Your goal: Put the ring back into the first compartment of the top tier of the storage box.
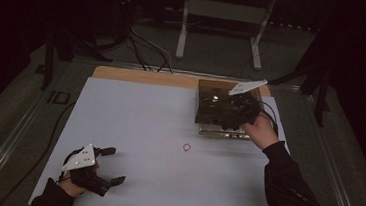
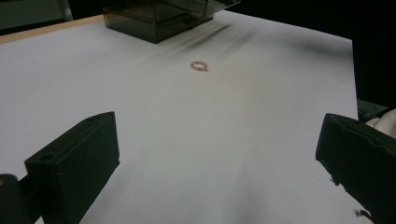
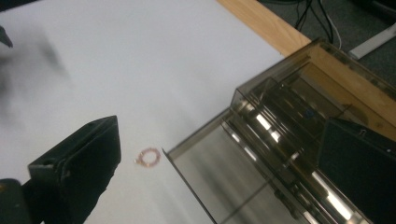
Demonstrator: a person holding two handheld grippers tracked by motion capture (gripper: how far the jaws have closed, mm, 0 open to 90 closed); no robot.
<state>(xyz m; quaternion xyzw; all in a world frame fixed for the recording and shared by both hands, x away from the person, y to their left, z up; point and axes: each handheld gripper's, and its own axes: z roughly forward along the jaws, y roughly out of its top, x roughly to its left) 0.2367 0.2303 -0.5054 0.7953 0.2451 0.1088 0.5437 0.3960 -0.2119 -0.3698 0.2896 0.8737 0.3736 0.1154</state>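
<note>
A small pink ring (image 1: 186, 147) lies flat on the white mat (image 1: 145, 110), near its middle. At the back right stands a smoked see-through box (image 1: 210, 104) with a drawer pulled out toward me. My right gripper (image 1: 231, 116) hovers over that box, jaws wide open with nothing gripped. In the right gripper view the box (image 3: 289, 107) lies under the open right gripper (image 3: 224, 149), and the ring (image 3: 148, 156) sits just left of the drawer's corner. My left gripper (image 1: 111, 165) rests open at the mat's front left. In the left gripper view the ring (image 2: 199, 66) lies well ahead of it (image 2: 219, 144).
A wooden table edge (image 1: 138, 75) runs behind the mat. On the floor beyond it are black cables (image 1: 145, 49) and a metal stand (image 1: 182, 27). A dark sleeve (image 1: 293, 193) comes in at the lower right.
</note>
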